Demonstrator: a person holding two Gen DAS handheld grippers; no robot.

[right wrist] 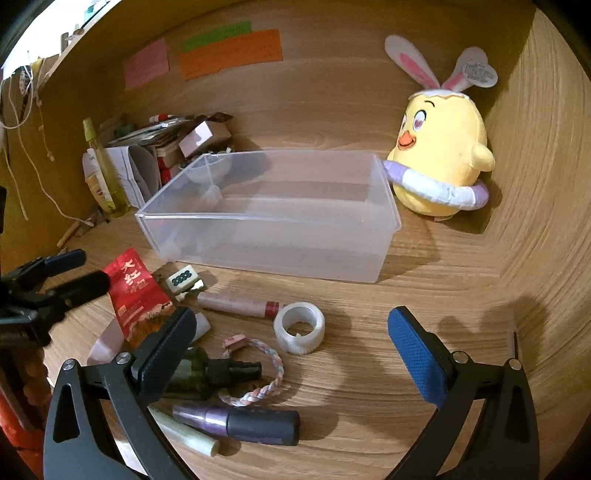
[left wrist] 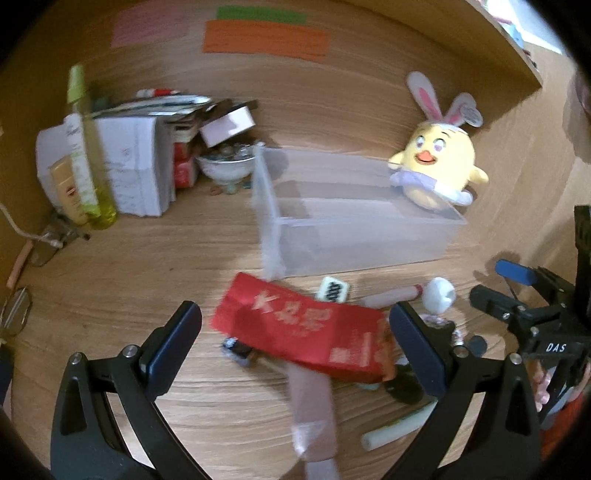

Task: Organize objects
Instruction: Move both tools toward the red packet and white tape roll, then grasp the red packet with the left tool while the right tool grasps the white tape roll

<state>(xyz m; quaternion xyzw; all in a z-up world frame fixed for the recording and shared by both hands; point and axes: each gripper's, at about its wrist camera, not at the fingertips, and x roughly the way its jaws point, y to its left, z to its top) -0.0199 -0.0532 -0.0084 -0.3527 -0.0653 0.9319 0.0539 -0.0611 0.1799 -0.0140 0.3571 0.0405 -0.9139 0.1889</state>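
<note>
Yellow plush chick [right wrist: 441, 155] with bunny ears, coloured sticky notes [right wrist: 231, 53] on wooden back wall, cluttered paper stack [left wrist: 129, 162]

Counted on the desk: one clear plastic bin [right wrist: 266, 221], one plush chick [right wrist: 439, 155], one red packet [right wrist: 136, 295], one mahjong tile [right wrist: 183, 277] and one tape roll [right wrist: 299, 326]. Also one braided bracelet [right wrist: 258, 373], one dark spray bottle [right wrist: 214, 369] and one purple tube [right wrist: 240, 424]. On the back panel: three sticky notes, pink [right wrist: 146, 62], green [right wrist: 218, 35] and orange [right wrist: 231, 53].
</note>
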